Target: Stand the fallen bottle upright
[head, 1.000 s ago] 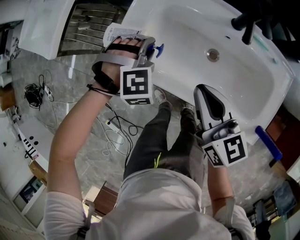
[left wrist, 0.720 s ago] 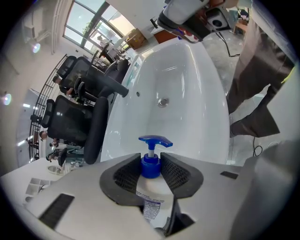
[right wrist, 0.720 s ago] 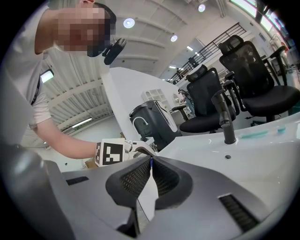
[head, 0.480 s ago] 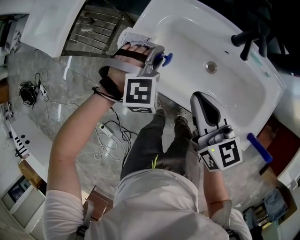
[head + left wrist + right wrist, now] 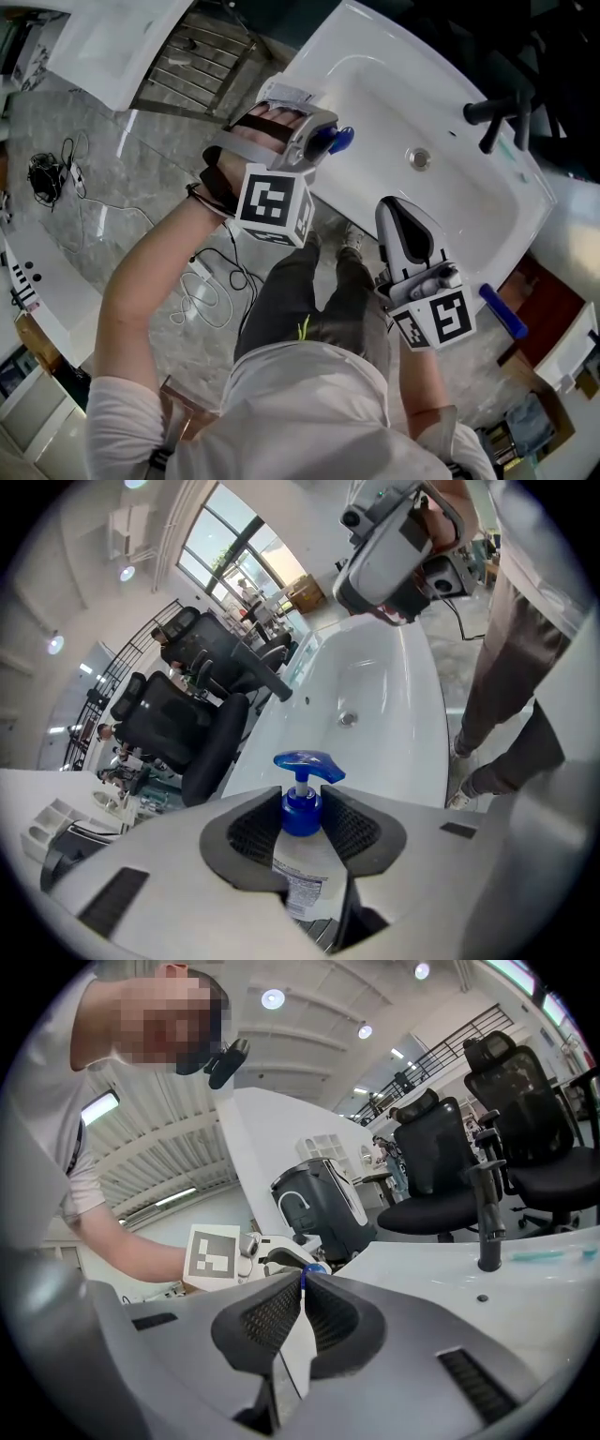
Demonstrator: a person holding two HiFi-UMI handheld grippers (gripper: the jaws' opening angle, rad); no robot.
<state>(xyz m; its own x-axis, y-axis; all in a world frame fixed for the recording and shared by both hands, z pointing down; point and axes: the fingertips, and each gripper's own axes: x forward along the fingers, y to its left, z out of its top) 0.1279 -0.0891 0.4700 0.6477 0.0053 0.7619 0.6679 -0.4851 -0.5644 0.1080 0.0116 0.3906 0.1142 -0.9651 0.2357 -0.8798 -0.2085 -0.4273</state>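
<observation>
A white pump bottle with a blue pump head sits between the jaws of my left gripper, which are shut on its neck and shoulder. In the head view the left gripper hovers over the near-left rim of the white sink, with the blue pump head pointing toward the basin. My right gripper hangs over the sink's front rim, its jaws together with nothing between them. The right gripper view shows those shut jaws and, beyond them, the left gripper.
A dark faucet stands at the sink's far right, with the drain in the basin's middle. A blue-handled object lies beyond the sink's right end. Cables run over the marble floor. Office chairs stand behind.
Both grippers have risen. The left one, still holding the bottle, has lifted and rolled, so the pump head points further over the basin. The right gripper has drifted slightly left.
</observation>
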